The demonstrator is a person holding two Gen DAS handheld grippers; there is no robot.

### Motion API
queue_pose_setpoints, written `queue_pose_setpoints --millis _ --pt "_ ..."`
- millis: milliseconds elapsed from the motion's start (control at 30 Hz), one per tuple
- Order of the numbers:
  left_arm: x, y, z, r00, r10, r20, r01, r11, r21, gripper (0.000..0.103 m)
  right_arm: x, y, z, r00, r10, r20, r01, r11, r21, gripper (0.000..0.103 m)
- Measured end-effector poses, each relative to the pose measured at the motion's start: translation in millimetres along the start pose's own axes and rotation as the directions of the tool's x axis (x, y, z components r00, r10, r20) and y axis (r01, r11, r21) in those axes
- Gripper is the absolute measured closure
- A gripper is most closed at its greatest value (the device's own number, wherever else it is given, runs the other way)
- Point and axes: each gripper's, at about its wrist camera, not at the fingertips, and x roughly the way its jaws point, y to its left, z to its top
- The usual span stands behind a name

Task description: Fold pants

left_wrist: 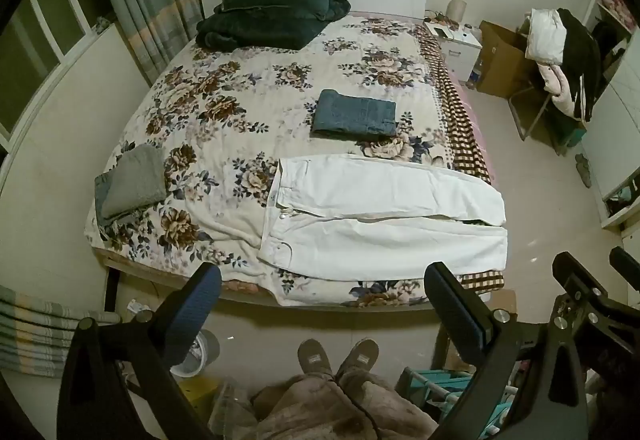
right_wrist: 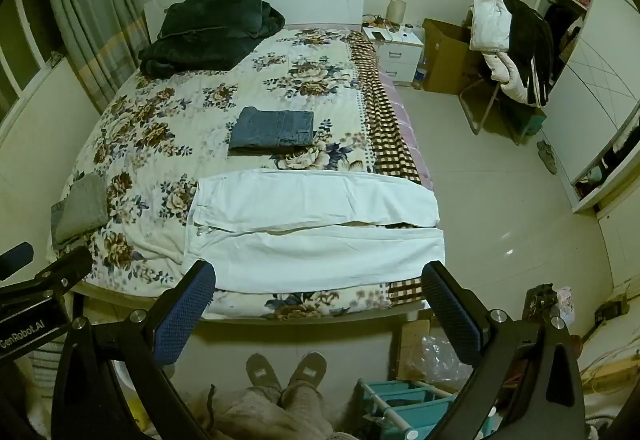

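Note:
White pants (left_wrist: 384, 215) lie flat across the foot of the bed, waist to the left, both legs stretched to the right; they also show in the right wrist view (right_wrist: 316, 232). My left gripper (left_wrist: 324, 276) is open and empty, held above the bed's front edge, short of the pants. My right gripper (right_wrist: 320, 276) is open and empty, also above the front edge near the pants' lower leg. The right gripper's body (left_wrist: 592, 304) shows at the lower right of the left wrist view.
Folded blue jeans (left_wrist: 354, 115) lie mid-bed on the floral quilt (left_wrist: 224, 111). A folded grey garment (left_wrist: 132, 183) sits at the left edge, a dark blanket (left_wrist: 272, 9) by the headboard. A chair with clothes (left_wrist: 560, 55) and a nightstand (left_wrist: 456, 39) stand right. My slippered feet (left_wrist: 336, 356) are below.

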Motion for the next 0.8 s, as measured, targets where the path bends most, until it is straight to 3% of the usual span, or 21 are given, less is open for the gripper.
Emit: queue_pose_setpoints --millis 800 --pt "-0.2 -0.5 -0.1 1.000 0.002 -0.004 -0.002 1.000 0.001 0.000 -2.5 2.5 -1.1 1.000 -0.006 0.004 0.006 1.000 -0.001 0.000"
